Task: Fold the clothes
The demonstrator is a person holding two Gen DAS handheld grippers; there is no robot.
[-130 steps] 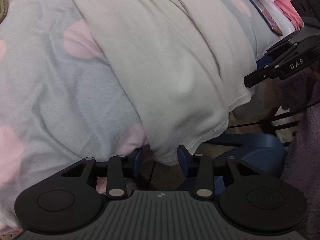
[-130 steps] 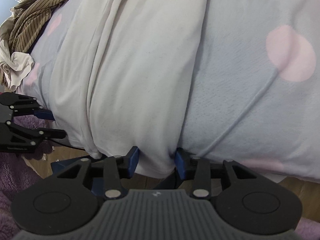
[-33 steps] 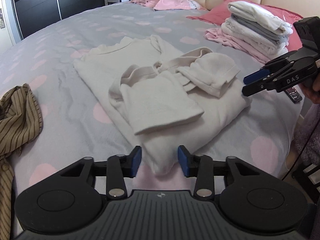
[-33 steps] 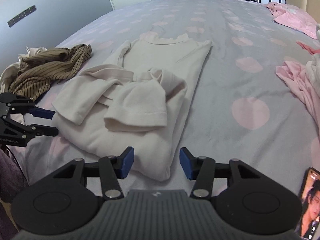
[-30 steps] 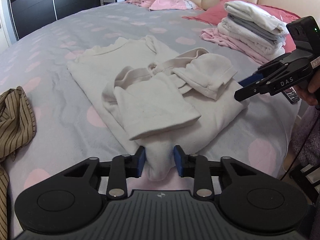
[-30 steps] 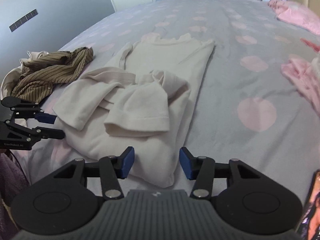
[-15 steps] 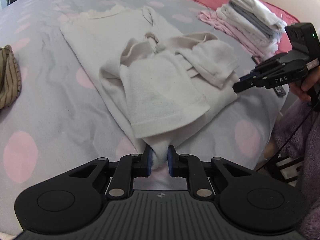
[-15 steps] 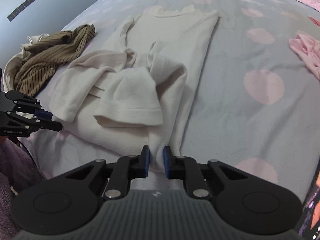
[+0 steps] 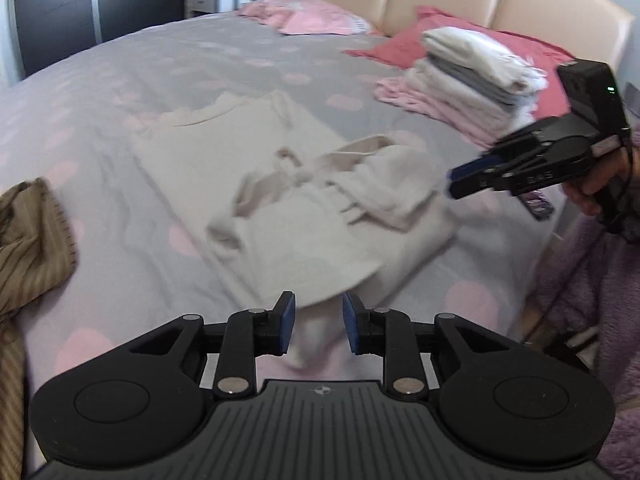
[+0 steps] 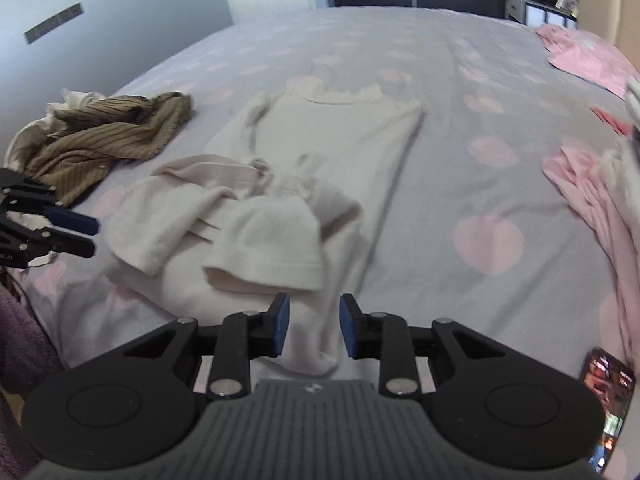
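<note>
A cream long-sleeved top (image 9: 288, 184) lies flat on the grey bed with pink dots, its sleeves folded across the body; it also shows in the right wrist view (image 10: 304, 184). My left gripper (image 9: 318, 326) is open, its blue pads either side of the hem's near left corner. My right gripper (image 10: 311, 328) is open over the hem's near right corner. Each gripper shows in the other's view: the right one (image 9: 472, 176), the left one (image 10: 76, 230). The frames are blurred by motion.
A brown striped garment (image 10: 108, 136) lies in a heap at the bed's left edge. A stack of folded clothes (image 9: 476, 76) sits by the red pillow near the headboard. Pink clothes (image 10: 592, 196) lie to the right. A phone (image 10: 608, 396) rests at the bed's near edge.
Both grippers were shut on the hem corners half a second ago; both have opened and let the cloth go. Both have lifted and pulled back a little.
</note>
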